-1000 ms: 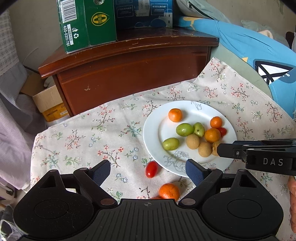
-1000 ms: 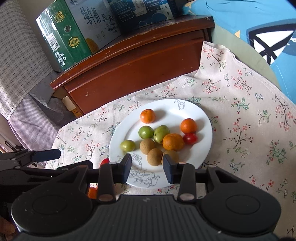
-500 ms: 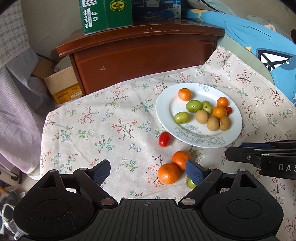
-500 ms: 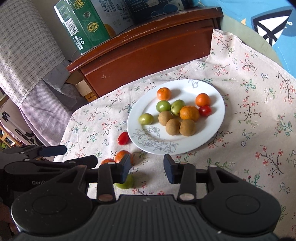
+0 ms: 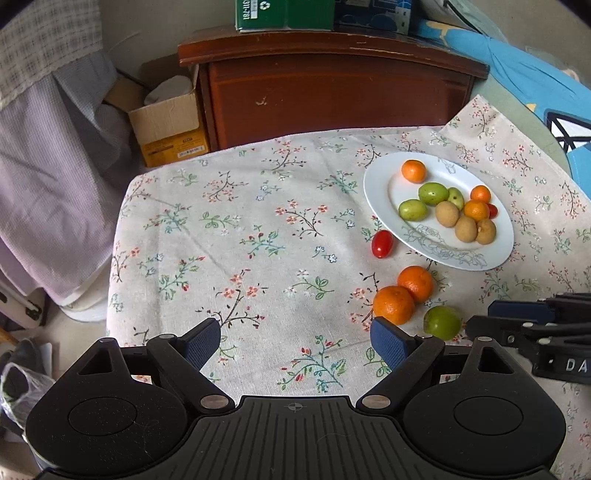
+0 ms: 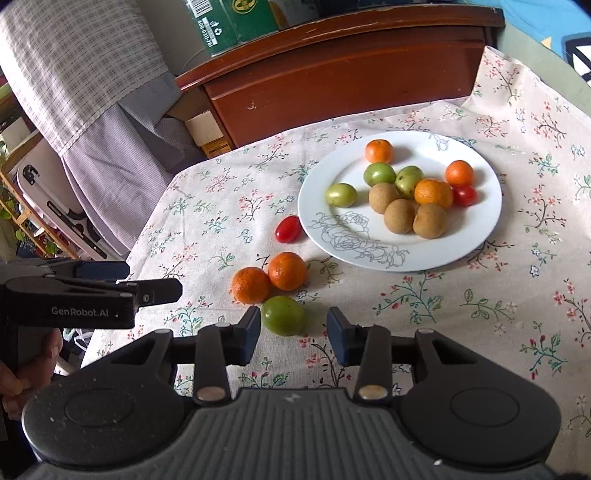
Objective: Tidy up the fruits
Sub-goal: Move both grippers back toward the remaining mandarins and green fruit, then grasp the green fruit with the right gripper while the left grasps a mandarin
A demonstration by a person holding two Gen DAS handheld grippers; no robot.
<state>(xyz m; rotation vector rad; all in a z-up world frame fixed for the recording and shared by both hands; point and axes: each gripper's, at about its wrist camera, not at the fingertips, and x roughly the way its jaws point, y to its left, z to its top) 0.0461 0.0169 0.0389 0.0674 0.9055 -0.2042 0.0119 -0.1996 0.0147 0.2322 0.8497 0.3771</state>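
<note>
Tongs pulled back from plate [image 6: 476, 243]; both released, green fruit [image 6: 283, 315] newly near right tongs [image 6: 293, 334]

A plate [image 6: 476, 236] sits on the tablecloth [image 6: 229, 206] toward the far right, with a cluster of fruit on it. Four fruits lie off the plate on the cloth: a tomato [image 6: 289, 229] just beside its left rim, two mandarins [image 6: 287, 271] touching each other nearer, and a plum [image 6: 283, 315] nearest of all, just beside them. Behind the table stands a cabinet [image 5: 332, 88] with cartons [image 5: 284, 14] on top; a cardboard box [image 5: 166, 122] sits to its left.
</note>
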